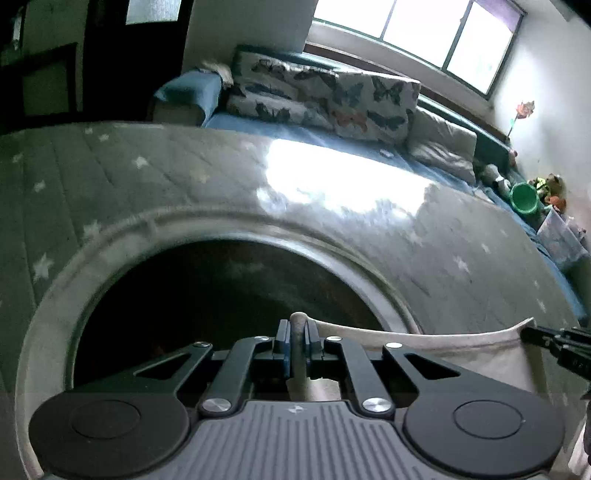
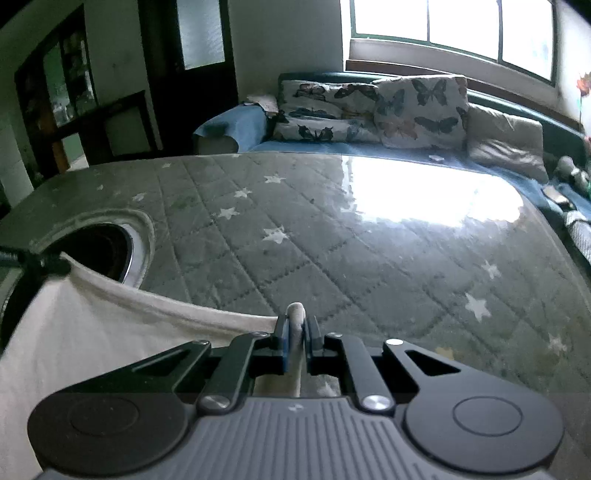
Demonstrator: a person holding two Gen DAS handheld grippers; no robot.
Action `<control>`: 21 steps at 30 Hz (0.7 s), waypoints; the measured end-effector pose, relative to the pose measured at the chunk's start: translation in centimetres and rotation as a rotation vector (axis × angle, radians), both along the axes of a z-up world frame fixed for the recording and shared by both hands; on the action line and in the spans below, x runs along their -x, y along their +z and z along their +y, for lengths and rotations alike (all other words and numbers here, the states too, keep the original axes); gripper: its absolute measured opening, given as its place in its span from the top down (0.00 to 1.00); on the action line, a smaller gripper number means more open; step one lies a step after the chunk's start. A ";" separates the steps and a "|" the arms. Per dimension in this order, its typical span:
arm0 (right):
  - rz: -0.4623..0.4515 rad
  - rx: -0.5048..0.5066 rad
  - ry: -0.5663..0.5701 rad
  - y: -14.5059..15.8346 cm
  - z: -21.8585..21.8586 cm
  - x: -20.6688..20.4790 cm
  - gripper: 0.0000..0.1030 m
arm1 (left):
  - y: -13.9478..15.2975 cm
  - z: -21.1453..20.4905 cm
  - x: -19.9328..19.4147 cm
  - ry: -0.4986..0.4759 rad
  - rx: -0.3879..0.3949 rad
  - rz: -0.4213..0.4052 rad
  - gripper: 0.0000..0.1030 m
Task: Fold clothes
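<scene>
Two grippers each pinch one pale cream garment (image 2: 110, 332) along its upper hem. The left gripper (image 1: 297, 334) has its blue-padded fingers (image 1: 282, 339) clenched on a bunched fold of the hem, which rises as a small rounded loop above the fingertips. The right gripper (image 2: 296, 334) is clenched in the same manner on its own fold of the hem.

Landmark: the grey quilted mat with white stars (image 2: 332, 240), which covers the work surface.

- Garment position: held above the near edge of the mat. In the right wrist view the cloth spreads as a broad sheet to the left of the right gripper, and its hem runs up and left to the left gripper, visible there as a dark tip at the frame edge.
- In the left wrist view the hem runs right from the left gripper to the right gripper, seen as a dark tip at the right edge.
- Round opening (image 1: 221, 295): a dark circular hole with a pale raised rim, set in the mat directly ahead of the left gripper and just beyond the garment's left corner.
- Beyond the far edge of the mat: a blue-covered sofa (image 2: 317, 147) carrying butterfly-print cushions (image 2: 417, 107).
- Above the sofa: a bright window (image 2: 454, 22), whose glare reflects on the far part of the mat.
</scene>
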State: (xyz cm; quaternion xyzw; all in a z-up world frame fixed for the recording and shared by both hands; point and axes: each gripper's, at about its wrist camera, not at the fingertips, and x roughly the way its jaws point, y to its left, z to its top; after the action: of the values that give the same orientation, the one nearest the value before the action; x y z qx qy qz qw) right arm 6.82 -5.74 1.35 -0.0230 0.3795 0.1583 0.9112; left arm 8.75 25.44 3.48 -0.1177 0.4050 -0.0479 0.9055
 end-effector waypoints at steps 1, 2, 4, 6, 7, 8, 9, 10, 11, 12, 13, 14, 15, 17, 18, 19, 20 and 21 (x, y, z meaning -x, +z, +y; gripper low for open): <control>-0.005 0.004 0.000 0.0 0.2 -0.1 0.92 | 0.0 0.1 -0.2 -0.001 0.010 0.002 0.92; -0.009 0.008 0.000 0.1 0.4 -0.2 0.91 | -0.1 0.3 -0.4 0.001 0.024 0.013 0.91; -0.020 0.017 0.000 0.2 0.6 -0.3 0.85 | -0.2 0.7 -0.5 0.003 0.042 0.030 0.87; -0.034 0.028 0.004 0.8 0.6 0.2 0.80 | 0.2 1.0 0.2 0.005 0.015 0.020 0.77; -0.037 0.029 0.010 1.1 0.4 0.6 0.80 | 0.4 1.1 0.6 0.006 0.000 0.015 0.74; -0.038 0.026 0.018 1.5 0.3 1.0 0.79 | 0.8 1.3 1.3 0.005 -0.014 0.007 0.71; -0.038 0.022 0.029 1.8 0.2 1.6 0.79 | 1.2 1.4 2.0 0.004 -0.018 -0.002 0.71; -0.038 0.016 0.047 2.2 0.1 2.4 0.75 | 1.6 1.5 2.7 0.002 -0.021 -0.010 0.71; -0.037 0.011 0.066 2.5 0.1 3.3 0.72 | 2.0 1.6 3.6 -0.003 -0.025 -0.019 0.69; -0.037 0.007 0.087 2.7 0.2 4.2 0.70 | 2.3 1.4 4.6 -0.017 -0.027 -0.029 0.68; -0.036 0.004 0.109 2.9 0.4 5.1 0.67 | 2.6 1.3 5.7 -0.030 -0.029 -0.039 0.68; -0.033 0.003 0.135 3.0 0.6 6.1 0.67 | 3.0 1.1 6.7 -0.043 -0.031 -0.049 0.68; -0.030 0.004 0.158 2.9 0.8 7.1 0.67 | 3.3 1.0 7.8 -0.057 -0.034 -0.059 0.68; -0.019 0.001 0.196 2.6 1.2 9.0 0.66 | 4.0 0.7 9.9 -0.083 -0.038 -0.079 0.68; -0.013 -0.002 0.213 2.5 1.5 9.9 0.66 | 4.2 0.6 10.9 -0.094 -0.042 -0.087 0.68; -0.008 -0.006 0.227 2.3 1.6 10.8 0.66 | 4.3 0.6 11.9 -0.095 -0.049 -0.090 0.68; -0.004 -0.014 0.235 2.0 1.7 11.6 0.63 | 4.3 0.7 13.0 -0.087 -0.050 -0.091 0.68; 0.001 -0.022 0.240 1.8 1.8 12.3 0.63 | 4.3 0.9 14.1 -0.080 -0.051 -0.093 0.68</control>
State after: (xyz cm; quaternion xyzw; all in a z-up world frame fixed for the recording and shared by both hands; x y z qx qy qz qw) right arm -5.52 -3.97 3.16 -0.0583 0.3727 0.2703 0.8858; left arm -5.33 26.34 7.82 -0.0760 0.3680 -0.0792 0.9233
